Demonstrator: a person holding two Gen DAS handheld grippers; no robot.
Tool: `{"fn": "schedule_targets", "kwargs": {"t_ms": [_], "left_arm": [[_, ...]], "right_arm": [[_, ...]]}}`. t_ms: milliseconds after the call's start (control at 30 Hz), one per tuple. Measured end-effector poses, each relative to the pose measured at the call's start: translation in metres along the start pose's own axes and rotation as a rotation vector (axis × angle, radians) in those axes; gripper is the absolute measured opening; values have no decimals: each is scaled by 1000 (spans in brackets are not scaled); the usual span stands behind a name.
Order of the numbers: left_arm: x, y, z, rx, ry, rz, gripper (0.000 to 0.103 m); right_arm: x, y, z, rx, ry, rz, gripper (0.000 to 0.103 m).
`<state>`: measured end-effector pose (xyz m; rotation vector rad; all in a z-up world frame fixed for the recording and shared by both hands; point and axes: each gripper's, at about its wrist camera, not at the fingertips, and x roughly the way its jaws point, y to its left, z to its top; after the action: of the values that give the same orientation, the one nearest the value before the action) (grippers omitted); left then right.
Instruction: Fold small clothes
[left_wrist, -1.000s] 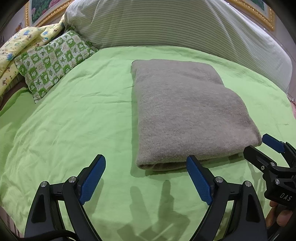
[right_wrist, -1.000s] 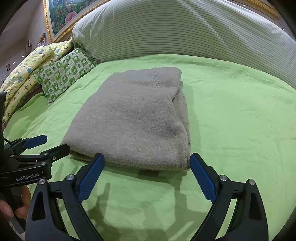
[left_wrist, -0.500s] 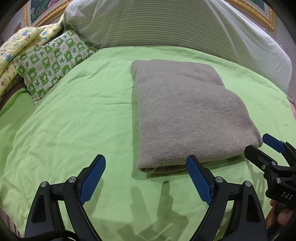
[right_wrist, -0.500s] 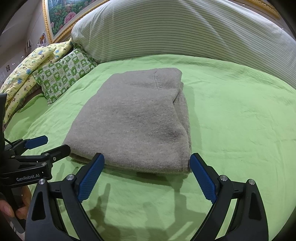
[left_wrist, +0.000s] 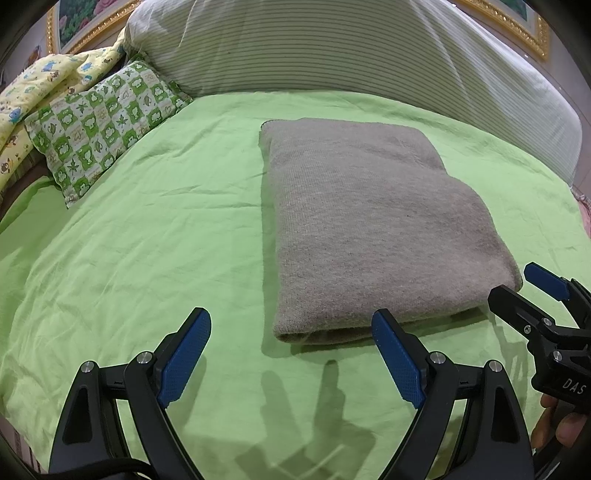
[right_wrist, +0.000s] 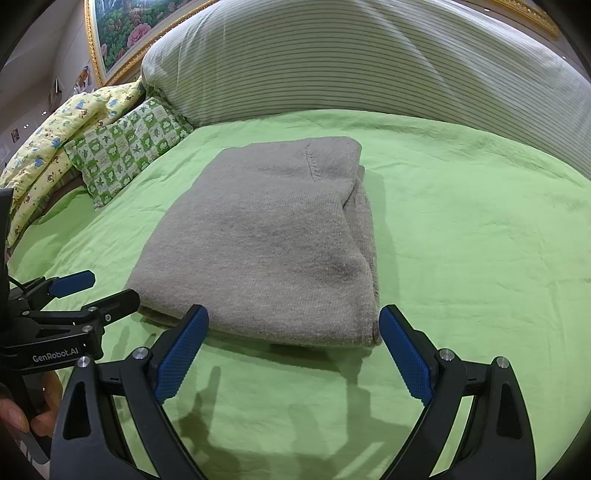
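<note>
Both tools wait wide open just in front of a folded gray top on the green bed.

The gray top (left_wrist: 369, 225) lies folded in a neat block on the bed (left_wrist: 147, 258), and it has hardly shifted in the last second, only looking a tiny bit farther from the left tool (left_wrist: 291, 363). The right tool (right_wrist: 293, 360) has stayed spread too, holding nothing. So the folding looks about done, or one more fold may come. The near edge of the top sits just past both tools, easy to reach. There is lots of bare sheet left and right for moving. The checked pillow (left_wrist: 103, 129) and the big striped pillow (left_wrist: 332, 48) are well away.
</note>
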<state>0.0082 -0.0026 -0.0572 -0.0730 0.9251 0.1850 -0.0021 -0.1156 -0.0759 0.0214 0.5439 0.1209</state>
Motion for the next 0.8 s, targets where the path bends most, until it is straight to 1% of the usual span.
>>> {"fn": "schedule_targets", "kwargs": {"t_ms": [800], "left_arm": [[-1, -1, 1, 3, 4, -1, 89]], "right_arm": [[1, -3, 3, 2, -2, 3, 94]]}}
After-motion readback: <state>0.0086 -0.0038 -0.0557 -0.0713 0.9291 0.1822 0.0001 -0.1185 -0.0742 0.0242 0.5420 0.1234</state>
